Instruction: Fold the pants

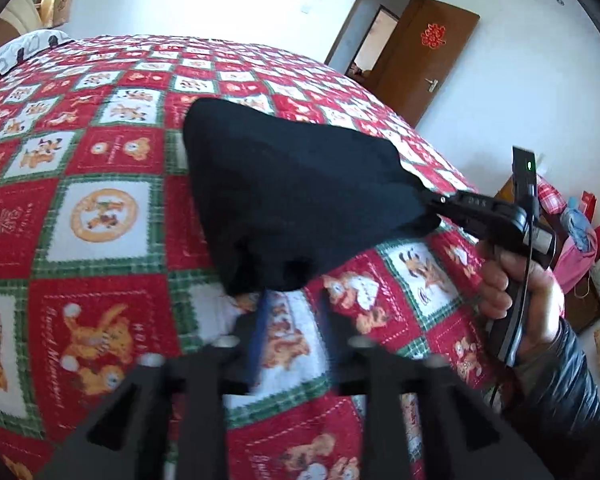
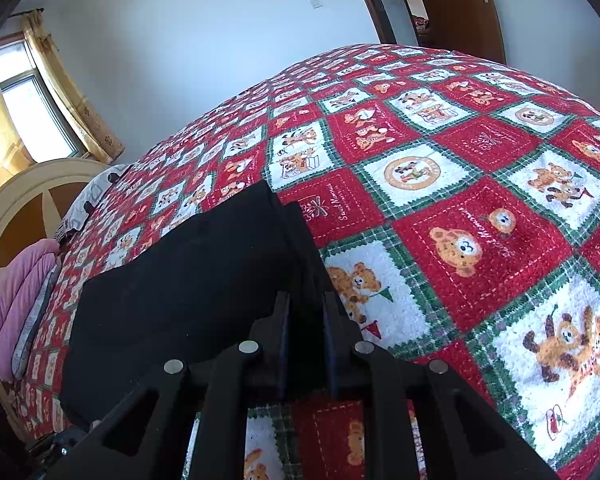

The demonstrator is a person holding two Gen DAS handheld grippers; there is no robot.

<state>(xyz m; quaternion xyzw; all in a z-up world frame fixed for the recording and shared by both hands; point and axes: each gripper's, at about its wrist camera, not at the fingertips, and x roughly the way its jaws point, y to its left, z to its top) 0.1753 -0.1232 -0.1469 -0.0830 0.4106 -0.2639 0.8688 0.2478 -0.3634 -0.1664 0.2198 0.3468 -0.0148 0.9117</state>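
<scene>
The black pants (image 1: 296, 196) are bunched and lifted above the near edge of the bed (image 1: 100, 168), their long axis running across between the two tools. The right gripper (image 2: 306, 308) clamps one end. The left gripper (image 1: 290, 308) stands parted just below the fabric, pinching nothing. The quilt's red squares read "Sweet Memories"

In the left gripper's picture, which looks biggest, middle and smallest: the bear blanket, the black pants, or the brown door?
1. Bear blanket
2. Black pants
3. Brown door, though it is farther from the camera, so it only looks smallest.
</scene>
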